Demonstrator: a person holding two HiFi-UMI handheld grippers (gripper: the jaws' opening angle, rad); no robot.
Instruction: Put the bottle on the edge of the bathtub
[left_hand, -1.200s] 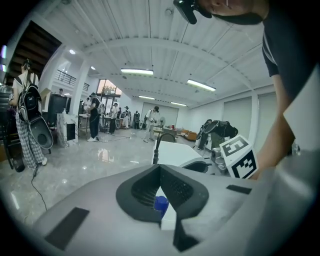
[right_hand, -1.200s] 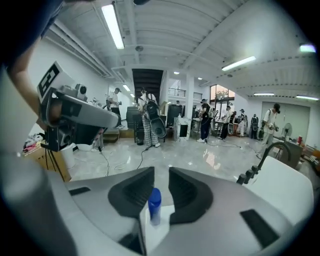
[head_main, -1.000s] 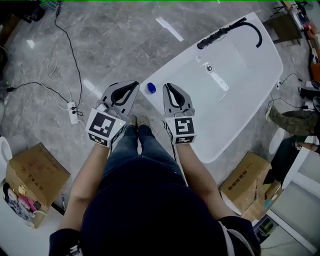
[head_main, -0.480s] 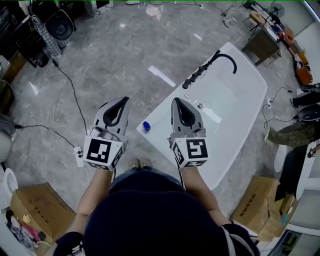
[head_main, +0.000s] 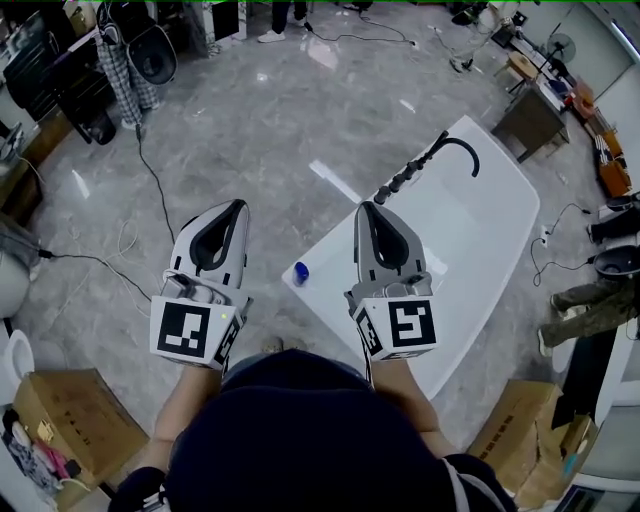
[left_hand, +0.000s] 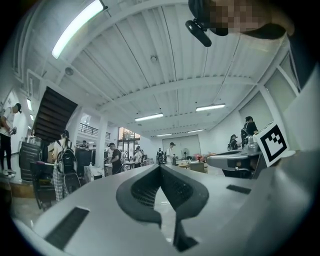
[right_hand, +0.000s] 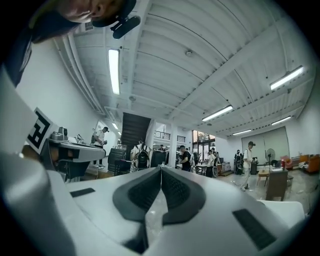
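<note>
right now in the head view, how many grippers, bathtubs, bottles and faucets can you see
grippers: 2 (left gripper, right gripper)
bathtub: 1
blue-capped bottle: 1
black faucet: 1
total: 5

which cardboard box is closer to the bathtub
The cardboard box on the person's right, near the bathtub corner; the other box lies far left.

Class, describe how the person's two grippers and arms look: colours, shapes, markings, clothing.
The left gripper and right gripper are light grey tapering shells lined with black ribbed pads, each with a white cube of black square markers at the rear. Uncovered forearms, dark top.
</note>
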